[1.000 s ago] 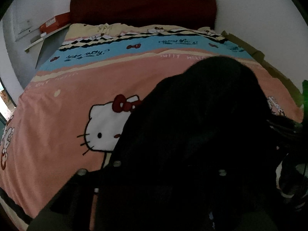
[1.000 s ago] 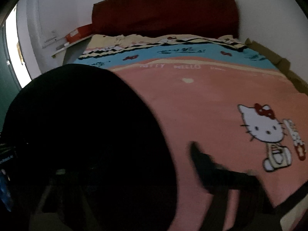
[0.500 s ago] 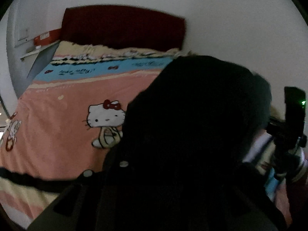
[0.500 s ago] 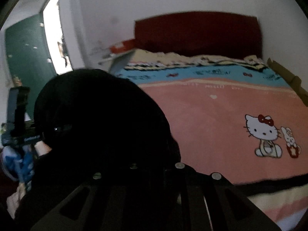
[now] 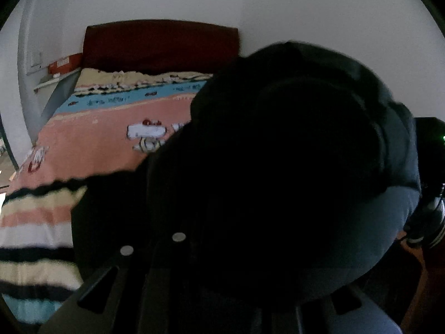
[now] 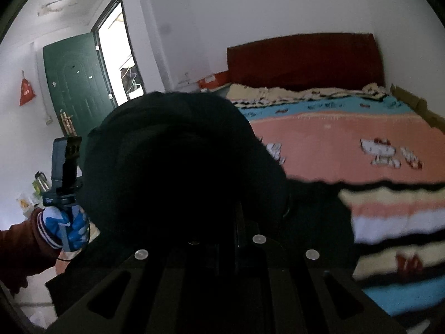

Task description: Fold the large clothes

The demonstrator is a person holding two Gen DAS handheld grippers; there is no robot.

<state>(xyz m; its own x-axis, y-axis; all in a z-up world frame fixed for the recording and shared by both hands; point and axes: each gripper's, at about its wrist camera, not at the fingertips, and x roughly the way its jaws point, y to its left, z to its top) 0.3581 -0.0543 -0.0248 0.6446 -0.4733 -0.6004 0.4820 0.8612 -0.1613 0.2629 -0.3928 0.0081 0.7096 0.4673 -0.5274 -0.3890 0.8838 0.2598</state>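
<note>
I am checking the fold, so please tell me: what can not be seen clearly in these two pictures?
- Left wrist view: left tongs' tips, buried under the dark garment.
- Right wrist view: right tongs' tips, behind the same garment.
- Both views: the garment's shape, too dark.
- Blanket: its cartoon print, blurred.

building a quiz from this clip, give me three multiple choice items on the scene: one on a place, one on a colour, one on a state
1. Where is the green door?
A. left of the bed's headboard
B. right of the headboard
C. behind the headboard

2. What colour is the glove on the person's left hand?
A. red
B. blue and white
C. yellow

3. How is the dark garment placed?
A. spread flat on the blanket
B. bunched up in front of both cameras
C. hanging on the door

Answers:
1 A, the right wrist view shows it on the wall left of the headboard.
2 B, blue with white patches.
3 B, it bulges over each view, hiding the fingers.
</note>
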